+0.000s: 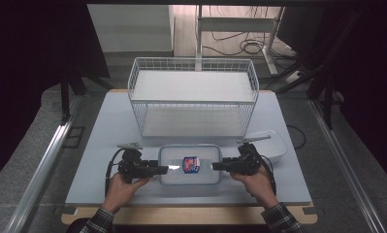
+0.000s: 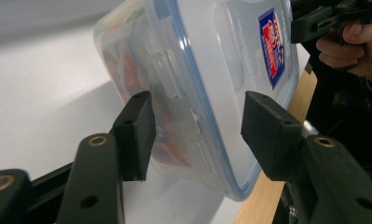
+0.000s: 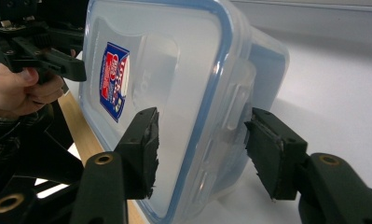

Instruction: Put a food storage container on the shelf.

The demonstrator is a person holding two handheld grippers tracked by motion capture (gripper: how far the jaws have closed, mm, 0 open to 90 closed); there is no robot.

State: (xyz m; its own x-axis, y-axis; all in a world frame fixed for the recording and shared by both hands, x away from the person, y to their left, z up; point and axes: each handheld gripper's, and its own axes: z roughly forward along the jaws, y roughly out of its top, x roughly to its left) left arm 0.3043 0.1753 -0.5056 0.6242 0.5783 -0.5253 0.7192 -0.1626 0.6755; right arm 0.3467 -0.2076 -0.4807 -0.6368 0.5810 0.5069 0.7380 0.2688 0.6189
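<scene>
showing a blue and red brand sticker with writing too small to read, the clear plastic container with its blue-rimmed lid lies on the table just before the white wire basket. left gripper and right gripper, each half open, straddle its end clasps, contact unclear.

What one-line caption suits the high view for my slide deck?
Two hand-held grippers bracket the ends of a clear, blue-rimmed lidded plastic container before a white wire basket.
</scene>
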